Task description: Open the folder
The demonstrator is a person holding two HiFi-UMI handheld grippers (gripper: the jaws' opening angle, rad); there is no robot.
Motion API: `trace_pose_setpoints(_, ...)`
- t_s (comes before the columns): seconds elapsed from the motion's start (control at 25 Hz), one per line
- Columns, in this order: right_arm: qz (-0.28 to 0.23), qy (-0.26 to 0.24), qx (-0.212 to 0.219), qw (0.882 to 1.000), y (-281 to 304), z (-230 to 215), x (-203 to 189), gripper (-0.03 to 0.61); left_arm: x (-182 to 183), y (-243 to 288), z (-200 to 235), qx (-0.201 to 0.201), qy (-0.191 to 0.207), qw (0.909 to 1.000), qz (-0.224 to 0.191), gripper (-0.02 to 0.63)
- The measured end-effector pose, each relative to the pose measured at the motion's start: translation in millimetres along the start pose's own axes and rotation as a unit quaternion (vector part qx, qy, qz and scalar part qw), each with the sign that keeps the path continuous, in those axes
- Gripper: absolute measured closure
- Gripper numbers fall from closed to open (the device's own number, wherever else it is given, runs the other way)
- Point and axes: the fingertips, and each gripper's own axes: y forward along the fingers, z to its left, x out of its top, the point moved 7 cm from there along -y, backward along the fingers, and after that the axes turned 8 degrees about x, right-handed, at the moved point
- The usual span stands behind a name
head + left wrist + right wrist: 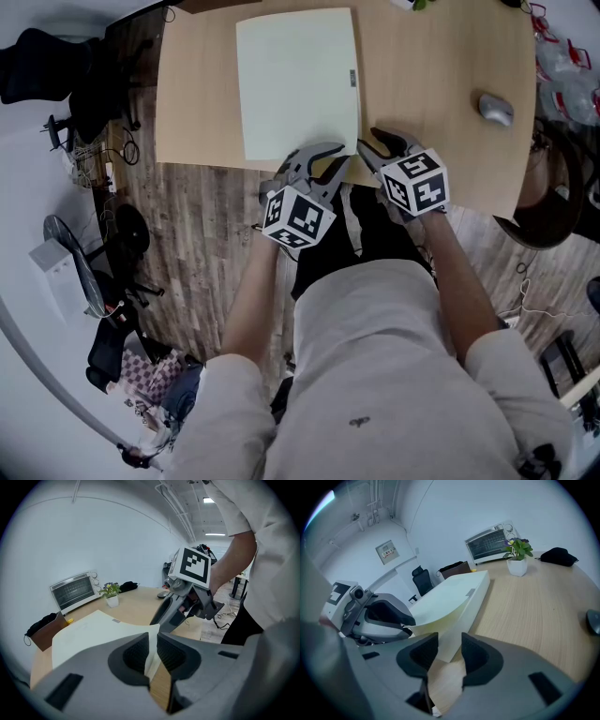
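Head view: folder [298, 82] on table [441, 56], its right near corner at the near edge. Left claw [328, 155] and right claw [375, 145] both sit at that corner.

Left gripper view: left claw clamped on the corner of the cover [103, 625], thin sheet between the pads.

Right gripper view: right claw's jaws apart, lower folder corner between them, not pressed; cover curls up above.

Best, I think: pin the lower layer with the right, then swing the cover up slowly, gripping firmly so it doesn't slip.

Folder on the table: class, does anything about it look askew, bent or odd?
Yes: the near right corner of the folder curls up off the table, its cover pinched there in the left claw.
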Motion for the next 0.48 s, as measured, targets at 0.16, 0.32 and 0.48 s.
trace_pose_setpoints(0.16,0.002,-0.002,0.005,1.0,0.0,1.3,0.3,0.43,2.9,-2.1,0.2,0.003,0.004,1.0,0.002,0.561)
trace_pose_setpoints(0.32,0.011,-0.017,0.013,1.0,1.0,3.3,0.9,0.457,4.9,-3.9,0.4,0.009,-0.002,0.9999,0.004,0.565)
trace_pose_setpoints(0.48,0.015,-0.024,0.02,0.999,1.8,5.3,2.2,0.477,5.5,-4.8,0.6,0.014,-0.004,0.9999,0.005,0.568)
